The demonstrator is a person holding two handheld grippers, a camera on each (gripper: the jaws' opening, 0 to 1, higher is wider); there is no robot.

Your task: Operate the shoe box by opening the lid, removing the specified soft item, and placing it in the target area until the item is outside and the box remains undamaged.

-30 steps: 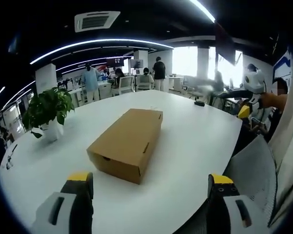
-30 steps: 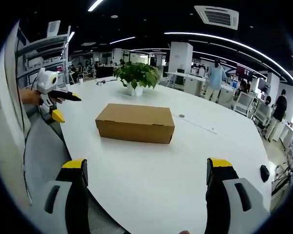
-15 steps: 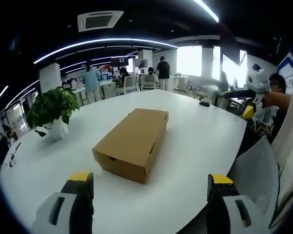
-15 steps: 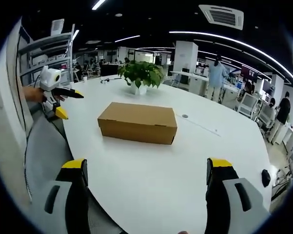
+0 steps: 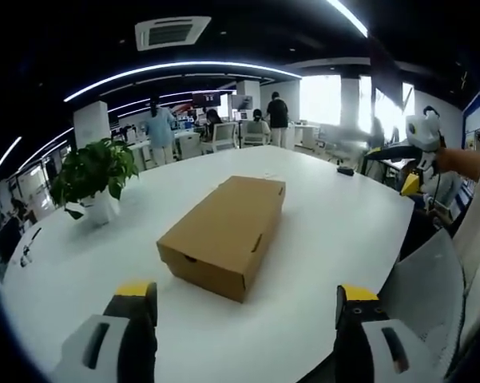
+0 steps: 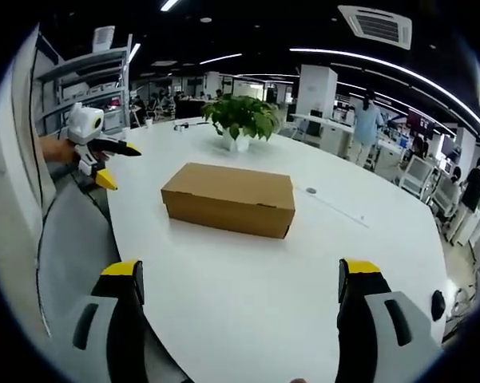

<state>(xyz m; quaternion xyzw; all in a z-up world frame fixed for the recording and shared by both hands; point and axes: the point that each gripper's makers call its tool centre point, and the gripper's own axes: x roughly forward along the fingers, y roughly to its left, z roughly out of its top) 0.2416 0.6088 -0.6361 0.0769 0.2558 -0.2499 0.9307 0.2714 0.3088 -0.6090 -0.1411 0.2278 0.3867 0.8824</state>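
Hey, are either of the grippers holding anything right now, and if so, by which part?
Nothing is held. The left gripper and right gripper both stand open and empty, apart from the closed shoe box on the white table.

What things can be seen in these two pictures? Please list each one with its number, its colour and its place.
shoe box: one, brown cardboard, lid closed, lying on the table.
table: one, white, large, with a rounded edge.
potted plant: one, green leaves in a white pot, on the table beyond the box.
small dark object: one, black, near the far table edge; too small to identify.
chair: one, grey mesh back, at the table edge.
shelving: one unit, grey, at the side of the room.
people: several, standing or sitting at the desks far behind.
left gripper: one, grey with yellow-tipped black jaws, open, short of the box.
right gripper: same colours, open, short of the box.
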